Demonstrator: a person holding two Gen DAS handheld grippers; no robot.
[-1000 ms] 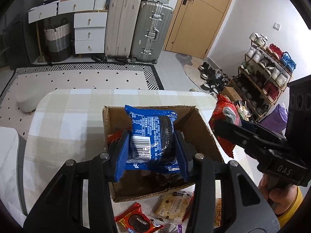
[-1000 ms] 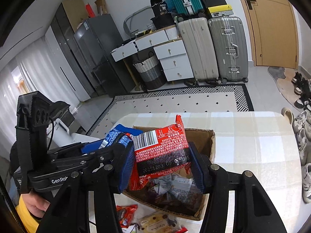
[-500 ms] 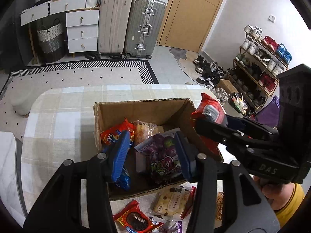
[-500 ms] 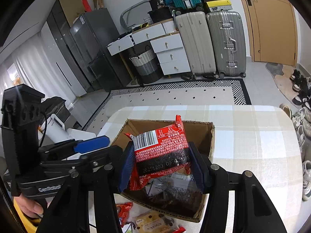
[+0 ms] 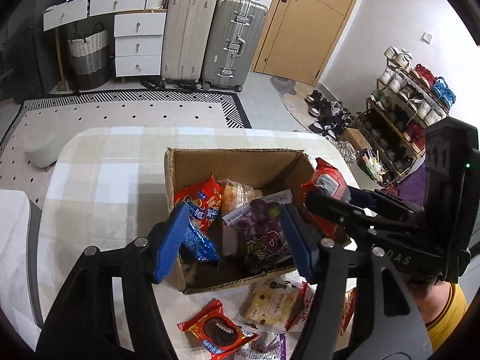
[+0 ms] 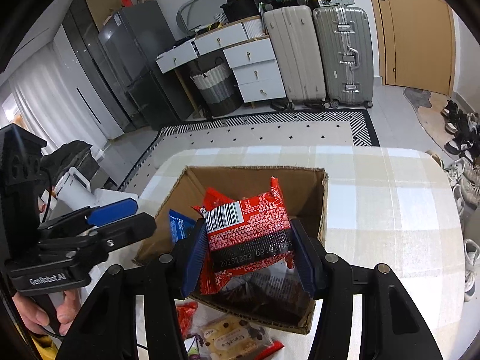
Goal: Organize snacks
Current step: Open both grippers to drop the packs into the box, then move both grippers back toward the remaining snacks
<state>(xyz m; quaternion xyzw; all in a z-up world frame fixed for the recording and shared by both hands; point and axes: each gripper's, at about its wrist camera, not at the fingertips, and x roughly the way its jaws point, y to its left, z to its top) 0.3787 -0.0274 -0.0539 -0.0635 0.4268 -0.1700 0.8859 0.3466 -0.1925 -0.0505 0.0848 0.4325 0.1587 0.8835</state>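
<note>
An open cardboard box (image 5: 228,162) (image 6: 322,198) sits on the checked table and holds several snack packs. A blue pack (image 5: 199,244) lies at its left side, also visible in the right wrist view (image 6: 177,228). My left gripper (image 5: 232,241) is open and empty above the box's near part. My right gripper (image 6: 249,250) is shut on a red snack pack (image 6: 249,234) over the box; it shows in the left wrist view (image 5: 328,190) at the box's right wall.
Loose snacks lie on the table in front of the box: a red cookie pack (image 5: 217,328), a pale biscuit pack (image 5: 276,303) (image 6: 231,339) and others. The table (image 6: 387,210) extends right of the box. Suitcases, drawers and a shoe rack stand beyond.
My left gripper opened and let the blue pack drop into the box, then drew back a little. My right gripper moved the red pack further over the box.
</note>
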